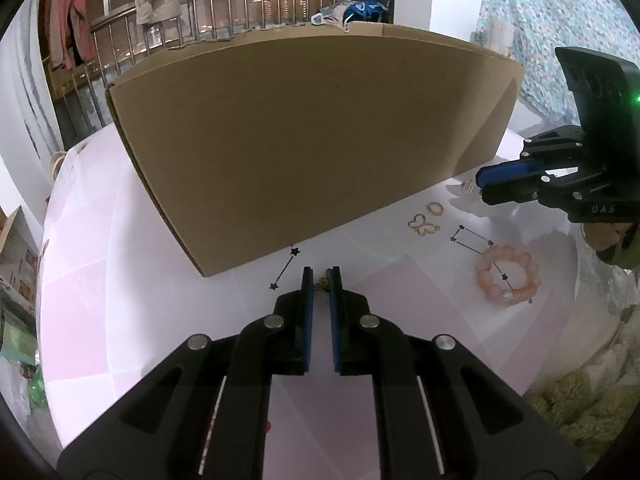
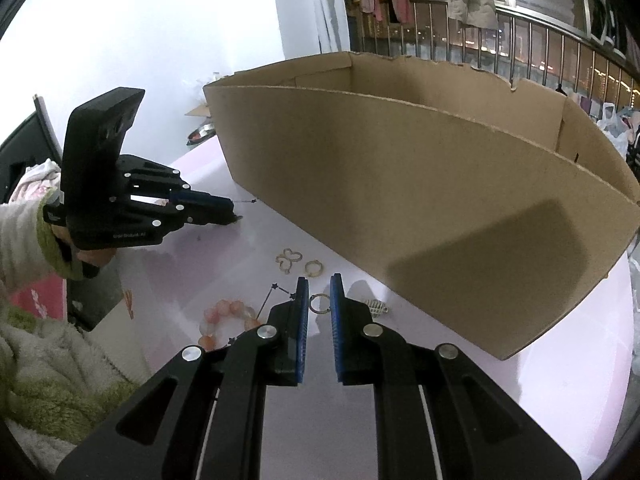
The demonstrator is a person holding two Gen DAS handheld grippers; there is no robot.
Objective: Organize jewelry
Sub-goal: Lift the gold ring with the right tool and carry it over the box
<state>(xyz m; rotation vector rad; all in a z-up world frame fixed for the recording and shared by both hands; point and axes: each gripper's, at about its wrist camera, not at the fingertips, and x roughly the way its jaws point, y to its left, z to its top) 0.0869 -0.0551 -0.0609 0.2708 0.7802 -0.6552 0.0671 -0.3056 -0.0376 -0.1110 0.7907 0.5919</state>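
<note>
A large open cardboard box (image 1: 304,136) stands on the white-pink table (image 1: 120,320); it also shows in the right wrist view (image 2: 440,200). My left gripper (image 1: 321,276) has its jaws narrowly apart around a small gold chain piece (image 1: 321,282) at the box's foot. My right gripper (image 2: 319,292) has its jaws narrowly apart around a thin metal ring (image 2: 319,304). Loose on the table lie a gold butterfly (image 1: 424,226), a gold ring (image 1: 435,208), a pink bead bracelet (image 1: 508,276), black star chains (image 1: 285,268) and a silver clasp (image 2: 376,306).
The table edge curves at left and front. A fluffy green-white sleeve (image 2: 60,360) sits at the lower left of the right wrist view. A balcony railing (image 1: 224,12) with hanging clothes is behind the box.
</note>
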